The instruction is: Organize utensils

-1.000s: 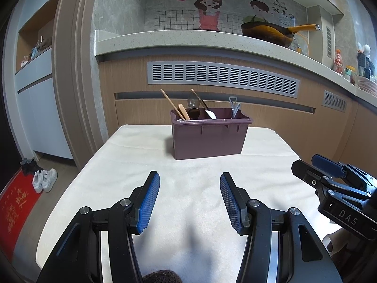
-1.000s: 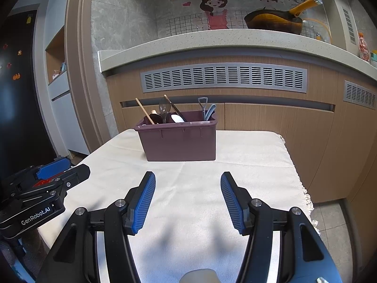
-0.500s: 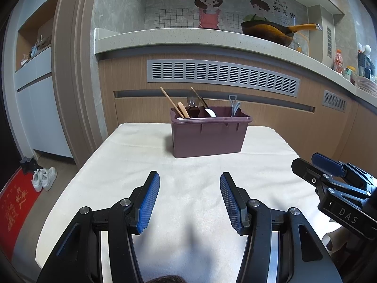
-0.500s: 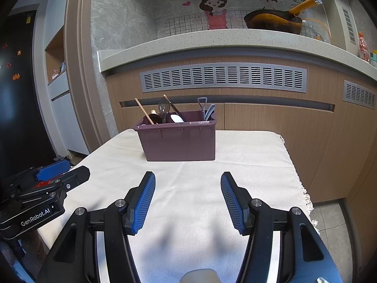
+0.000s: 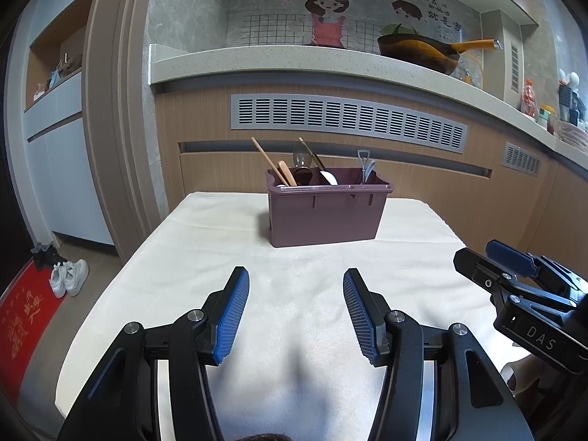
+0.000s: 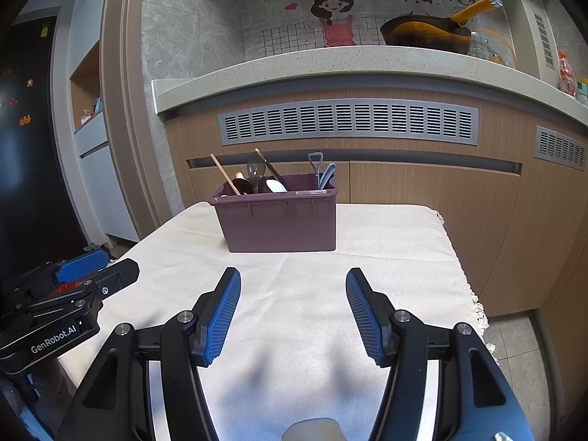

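Observation:
A purple utensil bin (image 5: 327, 213) stands at the far middle of the cloth-covered table (image 5: 220, 257); it also shows in the right wrist view (image 6: 281, 218). Wooden chopsticks (image 5: 270, 161), spoons (image 5: 303, 163) and a small shovel-shaped utensil (image 5: 364, 163) stand in it. My left gripper (image 5: 296, 294) is open and empty, low over the near part of the table. My right gripper (image 6: 293, 292) is open and empty beside it. Each gripper shows at the edge of the other's view, the right (image 5: 514, 286) and the left (image 6: 73, 286).
A wooden counter front with grey vents (image 5: 349, 117) rises behind the table. A pan (image 5: 422, 51) sits on the counter top. The table's right edge has a fringe (image 6: 477, 308). White shoes (image 5: 68, 277) and a red mat (image 5: 22, 319) lie on the floor at left.
Both views have drawn back and risen very slightly, so the bin looks a little farther. Both grippers stay open and empty.

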